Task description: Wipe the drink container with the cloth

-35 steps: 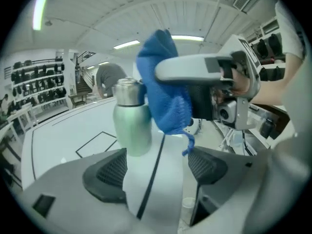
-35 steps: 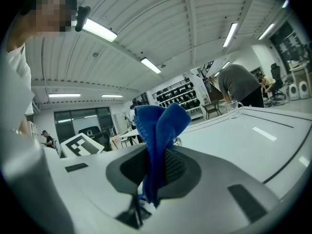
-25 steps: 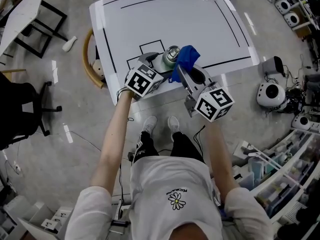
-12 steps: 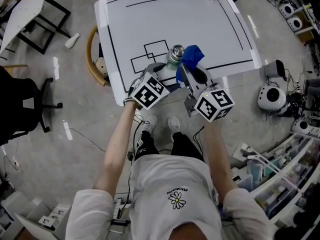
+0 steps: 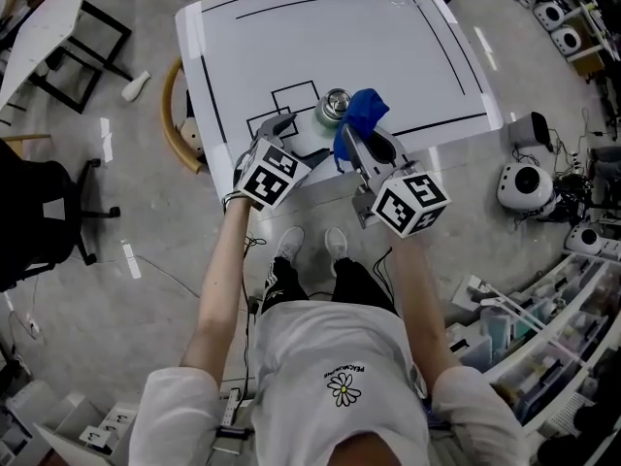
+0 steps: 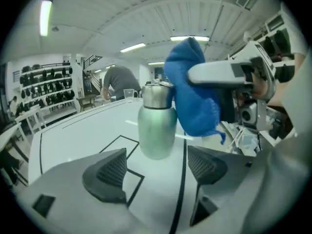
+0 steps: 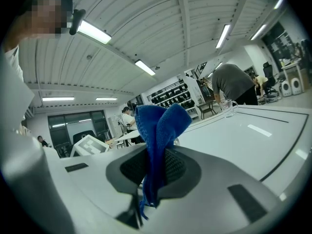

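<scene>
Just short of the bottle [image 6: 156,126], upright on the bench [image 5: 320,27], left gripper's [image 6: 158,167] jaws gape w/ nothing between; bottle's dead ahead past the tips. Right gripper's [image 7: 151,167] jaws pinch the cloth [image 7: 157,130] by the bottle's right shoulder, so I'd wipe from there.

Bright blue cloth [image 5: 361,115], knit-textured. Drink container [image 6: 156,126]: pale silvery-green body, steel-grey cap. Surface [image 5: 320,37] white w/ thin black lines & rectangle outlines. Left tool [image 6: 156,169] & right tool [image 7: 153,167] light grey; pads [image 6: 109,172] dark, mesh-patterned. Marker cubes [image 5: 272,171]: b&w squares. Floor [image 5: 97,289] grey.
</scene>
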